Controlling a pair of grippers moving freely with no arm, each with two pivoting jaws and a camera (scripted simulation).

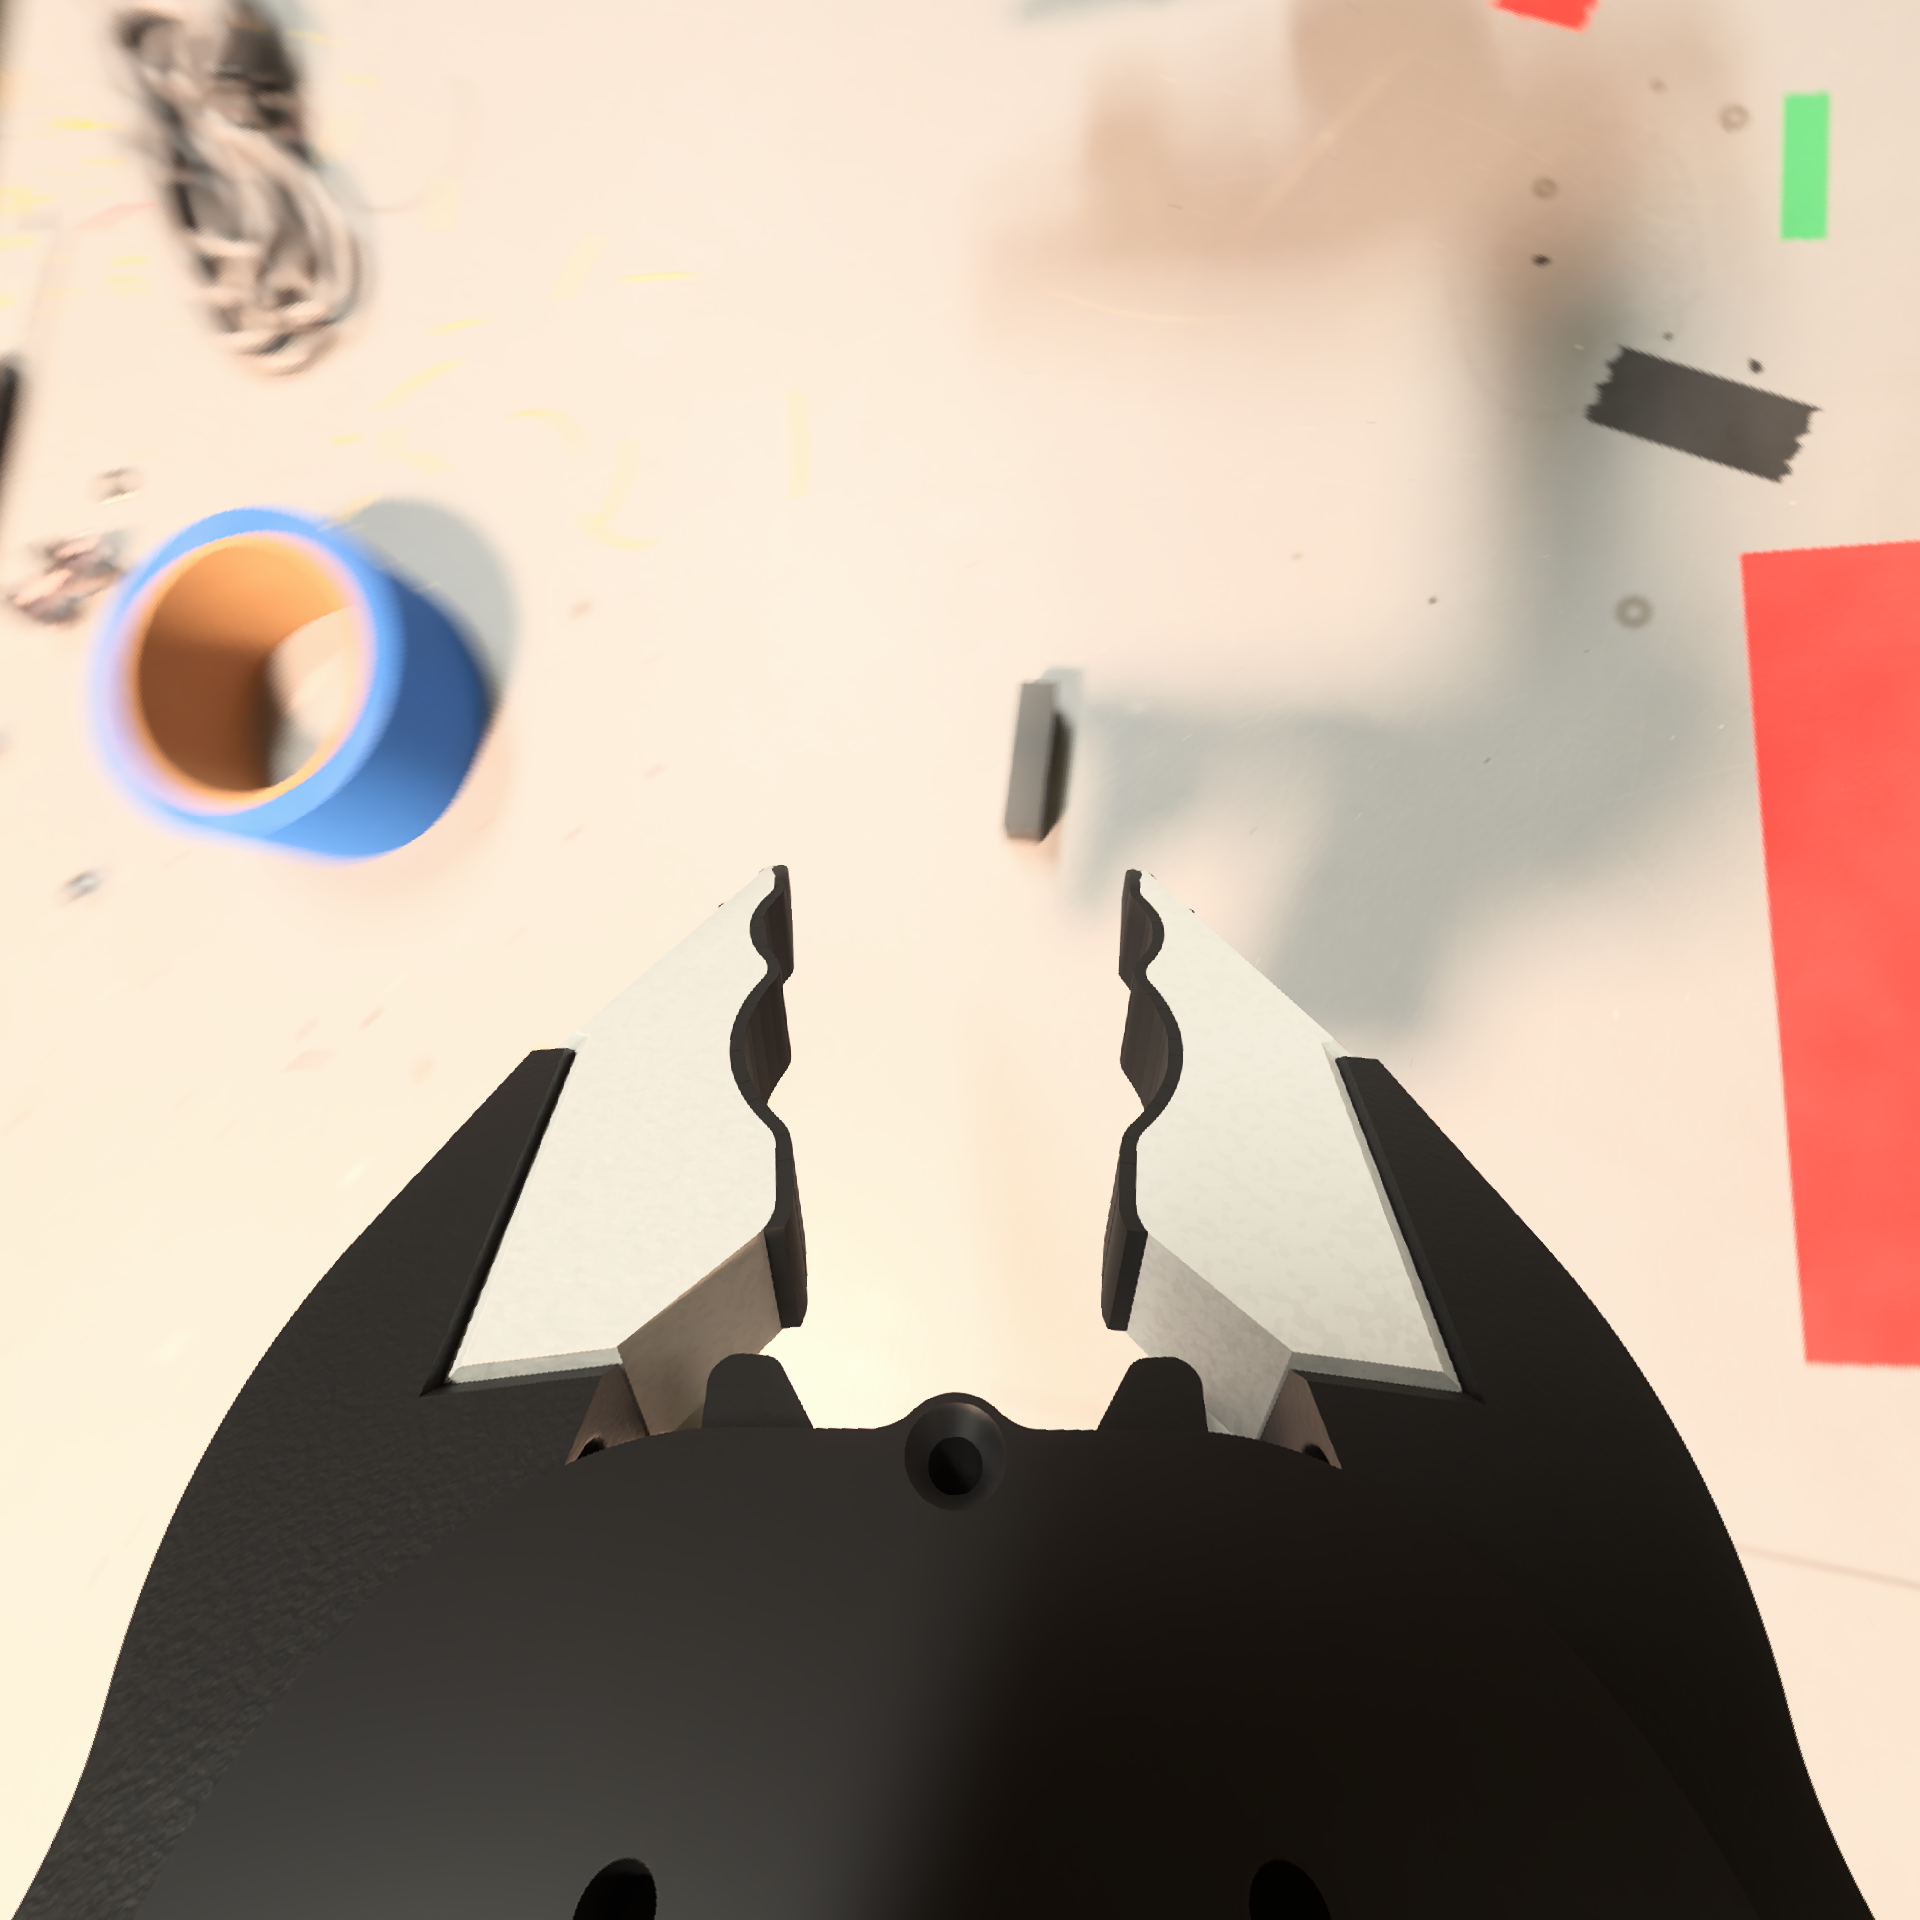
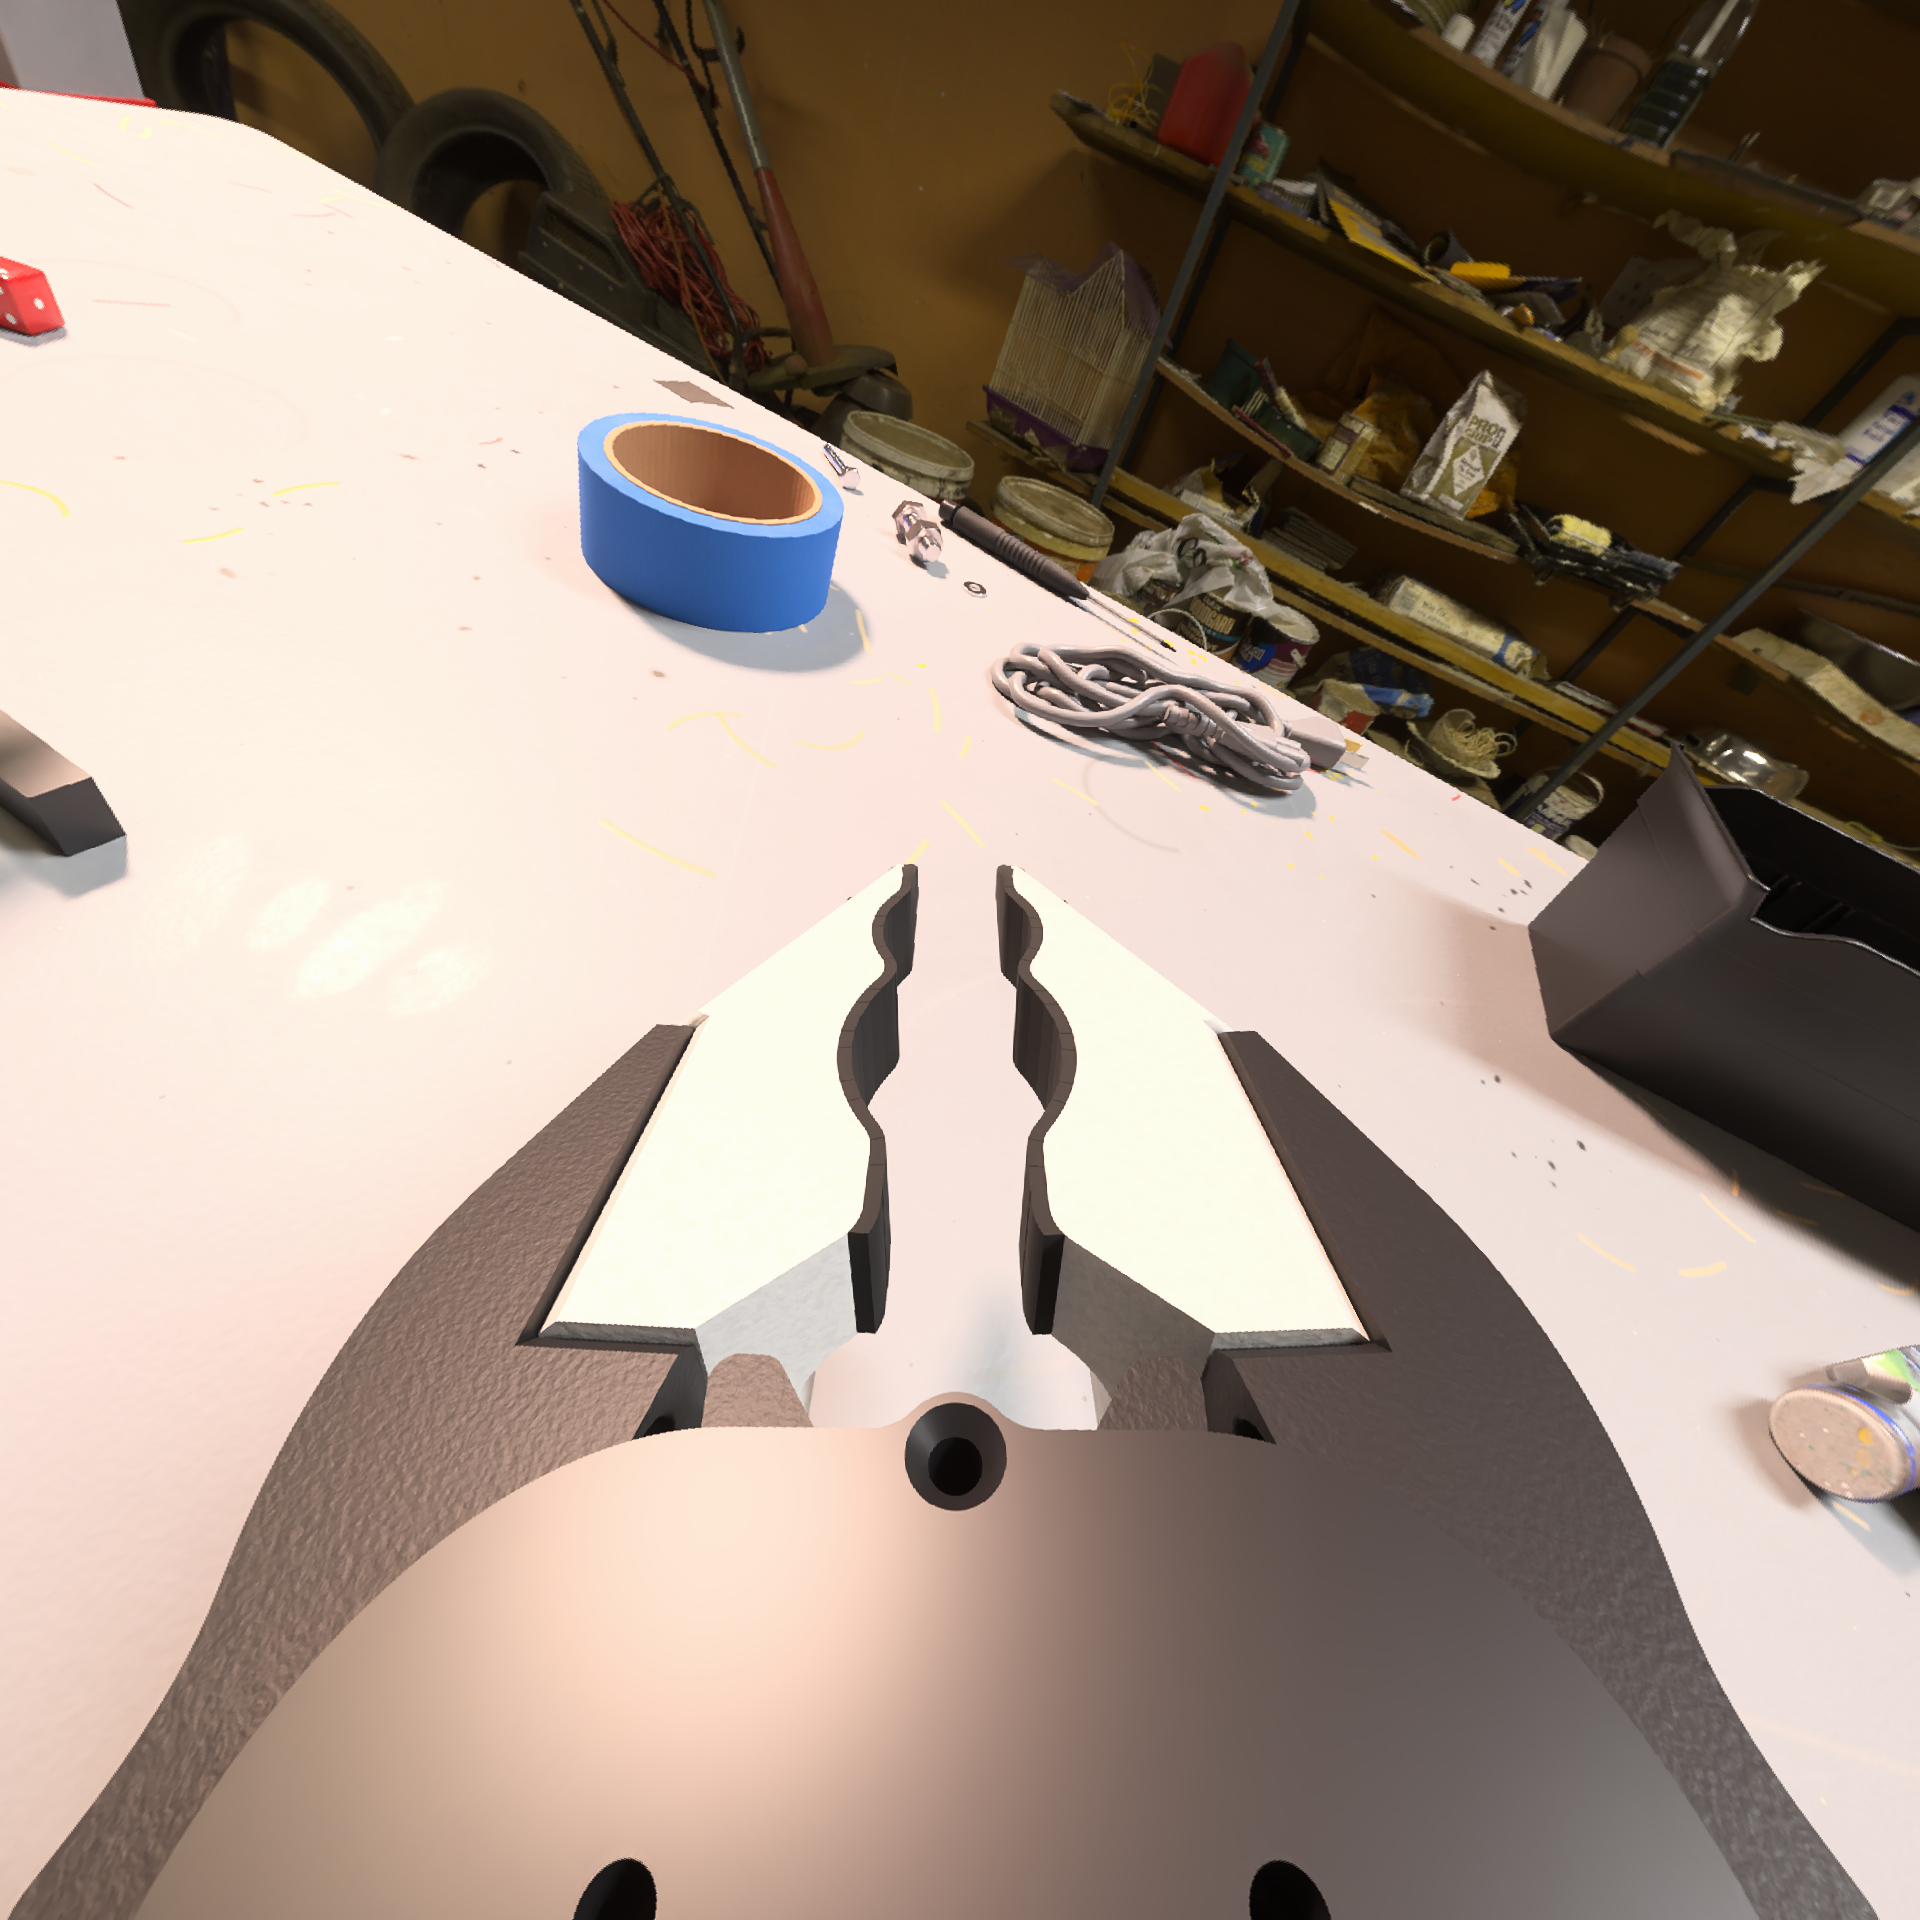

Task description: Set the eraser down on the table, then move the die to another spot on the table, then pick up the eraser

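Left tongs (image 1: 956,883) spread wide and empty above the desk (image 1: 831,416), right tongs (image 2: 956,878) narrowly parted, gripping nothing, one grey eraser (image 1: 1037,758) lying just beyond the left tips, long axis pointing away, one blue tape roll (image 2: 710,525), one coiled cable (image 2: 1153,717), one red die (image 2: 26,299) far left.

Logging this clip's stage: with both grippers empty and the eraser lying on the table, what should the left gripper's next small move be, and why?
Probably ease the left gripper forward and slightly right, down toward the eraser. Its jaws are open and empty, and the grey eraser lies on the table just beyond the fingertips, off to the right. The die sits apart on the table, though whether it was already moved cannot be told.
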